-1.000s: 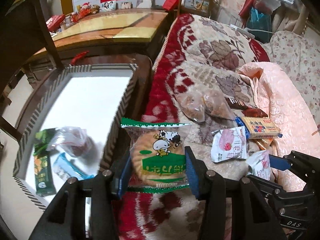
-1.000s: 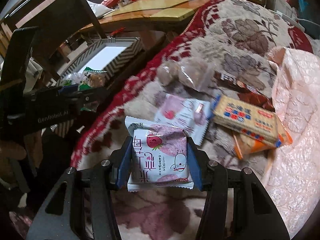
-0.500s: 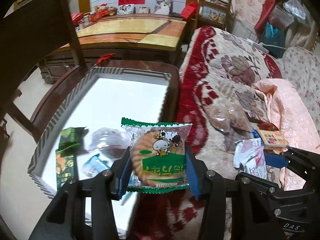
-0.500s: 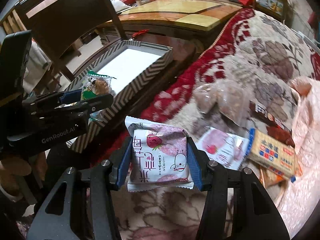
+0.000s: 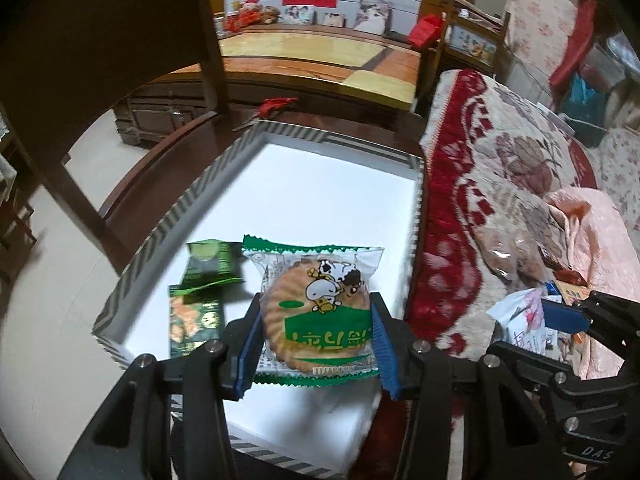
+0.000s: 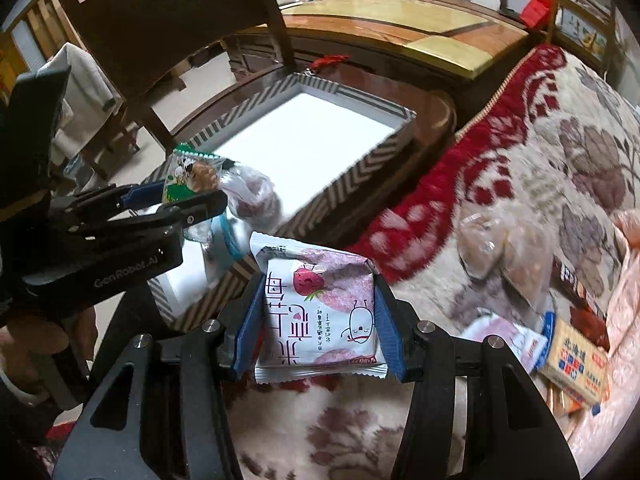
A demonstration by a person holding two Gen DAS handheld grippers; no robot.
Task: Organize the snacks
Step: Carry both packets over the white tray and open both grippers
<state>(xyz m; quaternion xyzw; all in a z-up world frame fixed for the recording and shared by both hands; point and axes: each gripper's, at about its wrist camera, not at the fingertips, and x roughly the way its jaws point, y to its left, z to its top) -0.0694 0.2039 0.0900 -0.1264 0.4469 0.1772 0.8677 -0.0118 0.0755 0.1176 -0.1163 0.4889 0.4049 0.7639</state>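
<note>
My left jaws clench the biscuit packet (image 5: 318,312) over the box (image 5: 192,196). My right jaws grip the strawberry packet (image 6: 320,316) beside it; next, release both inside.

Read "GenRobot.AI" on black gripper body (image 6: 120,276) at left of frame; "DAS" on gripper body (image 5: 596,450) at lower right corner.
</note>
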